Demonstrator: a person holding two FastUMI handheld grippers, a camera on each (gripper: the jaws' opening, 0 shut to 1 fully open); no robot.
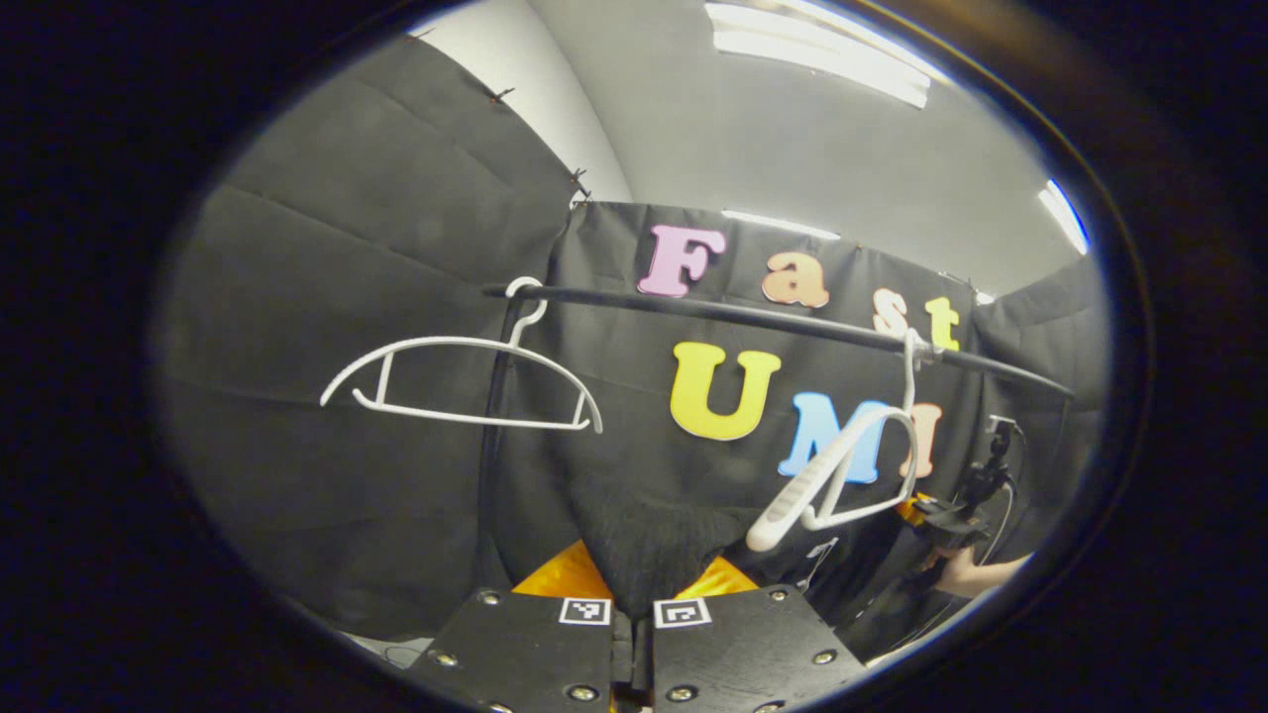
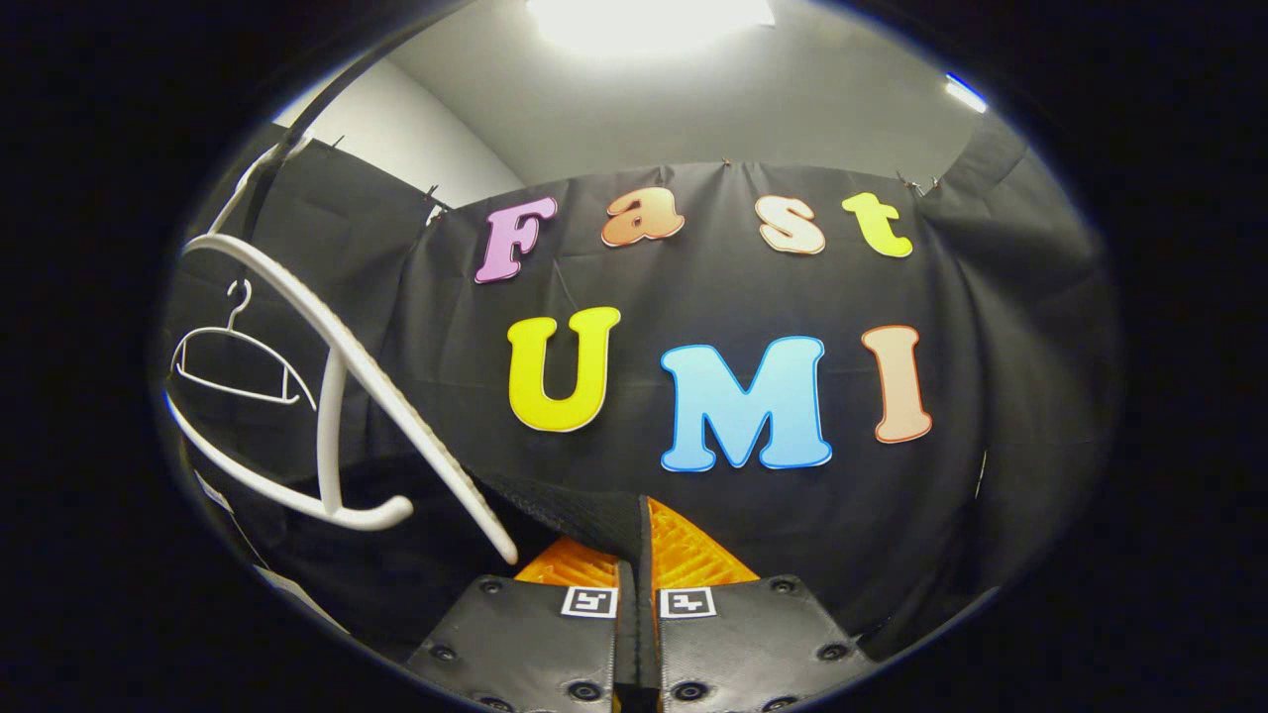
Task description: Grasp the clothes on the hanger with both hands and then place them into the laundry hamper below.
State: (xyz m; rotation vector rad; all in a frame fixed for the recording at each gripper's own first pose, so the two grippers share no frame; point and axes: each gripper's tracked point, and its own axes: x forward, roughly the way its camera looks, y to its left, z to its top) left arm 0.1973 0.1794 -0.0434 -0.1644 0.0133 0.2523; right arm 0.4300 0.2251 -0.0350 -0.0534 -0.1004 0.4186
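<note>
Both grippers, left (image 1: 634,594) & right (image 2: 635,564), pinch black garment (image 1: 649,540) tight; cloth may snag hanger (image 1: 842,475) w/ uneven pull.

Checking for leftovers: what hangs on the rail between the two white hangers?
Nothing: in the left gripper view the rail is bare between the level hanger and the tilted hanger.

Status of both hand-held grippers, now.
Left hand-held gripper: shut on the black garment.
Right hand-held gripper: shut on the black garment.
</note>
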